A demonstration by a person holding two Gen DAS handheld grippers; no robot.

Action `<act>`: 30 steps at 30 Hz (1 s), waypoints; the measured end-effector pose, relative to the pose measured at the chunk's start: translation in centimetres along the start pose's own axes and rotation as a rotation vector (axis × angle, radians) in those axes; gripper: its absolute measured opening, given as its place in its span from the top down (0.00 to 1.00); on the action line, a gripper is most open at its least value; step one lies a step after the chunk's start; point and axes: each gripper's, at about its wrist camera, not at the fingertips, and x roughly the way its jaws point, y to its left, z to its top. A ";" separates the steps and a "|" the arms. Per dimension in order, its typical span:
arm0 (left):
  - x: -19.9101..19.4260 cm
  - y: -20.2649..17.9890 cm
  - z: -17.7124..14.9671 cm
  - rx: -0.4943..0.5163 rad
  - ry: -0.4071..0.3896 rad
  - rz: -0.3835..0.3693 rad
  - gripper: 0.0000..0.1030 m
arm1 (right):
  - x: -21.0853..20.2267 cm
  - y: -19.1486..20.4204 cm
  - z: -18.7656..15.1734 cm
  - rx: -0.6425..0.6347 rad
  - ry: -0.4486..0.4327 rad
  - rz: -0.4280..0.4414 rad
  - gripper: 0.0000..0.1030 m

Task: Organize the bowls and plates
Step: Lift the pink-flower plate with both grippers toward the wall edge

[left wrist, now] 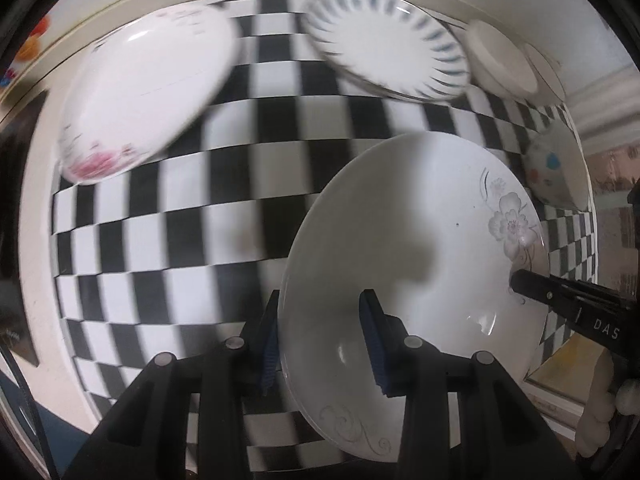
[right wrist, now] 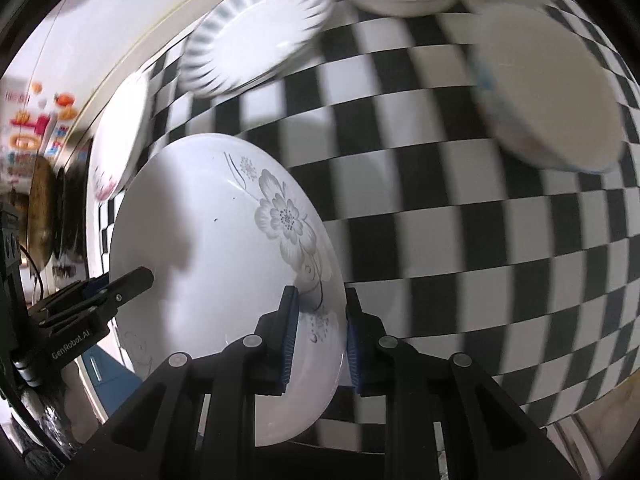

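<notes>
Checkered cloth (left wrist: 168, 216) spreads below, carrying a pink-flowered plate (left wrist: 148, 92) far left, a blue-striped plate (left wrist: 384, 44), white bowls (left wrist: 500, 60) and a dotted bowl (left wrist: 556, 168) far right. My left claw (left wrist: 320, 344) and right claw (right wrist: 320, 340) both pinch the grey-flower plate (right wrist: 224, 264), lifted near me.

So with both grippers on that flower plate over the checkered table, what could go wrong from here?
1. The flower plate is held only at its rim by the left gripper and right gripper; uneven pulling could make it slip.
2. It could knock the dotted bowl close beside it.
</notes>
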 end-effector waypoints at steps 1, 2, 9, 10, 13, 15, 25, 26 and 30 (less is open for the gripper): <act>0.7 0.0 0.2 0.008 0.004 0.003 0.67 | -0.3 -1.1 0.2 0.008 -0.002 -0.003 0.77; 1.1 -0.5 0.3 0.020 0.008 0.008 0.67 | -0.4 -1.9 0.4 0.013 -0.003 -0.003 0.77; 4.6 -0.4 1.0 -0.013 0.062 0.028 0.66 | 0.9 -5.0 0.9 -0.002 0.011 -0.031 0.77; 4.8 -0.3 1.0 -0.017 0.064 0.030 0.66 | 1.1 -5.9 0.8 -0.003 0.019 -0.027 0.77; 5.0 0.0 0.5 -0.045 0.071 0.024 0.66 | 1.6 -6.6 0.5 -0.014 0.027 -0.018 0.77; 5.1 0.4 0.2 -0.061 0.066 0.017 0.66 | 2.0 -6.5 0.2 -0.020 0.032 -0.011 0.77; 3.6 2.7 -2.1 -0.100 0.022 0.044 0.65 | 2.5 -6.0 1.0 -0.047 0.078 0.005 0.77; 3.1 3.3 -2.6 -0.119 0.012 0.056 0.65 | 2.2 -6.1 1.1 -0.046 0.084 -0.004 0.76; -1.2 7.7 -3.9 -0.200 -0.079 0.053 0.60 | -0.8 -5.8 1.1 -0.060 0.043 -0.032 0.53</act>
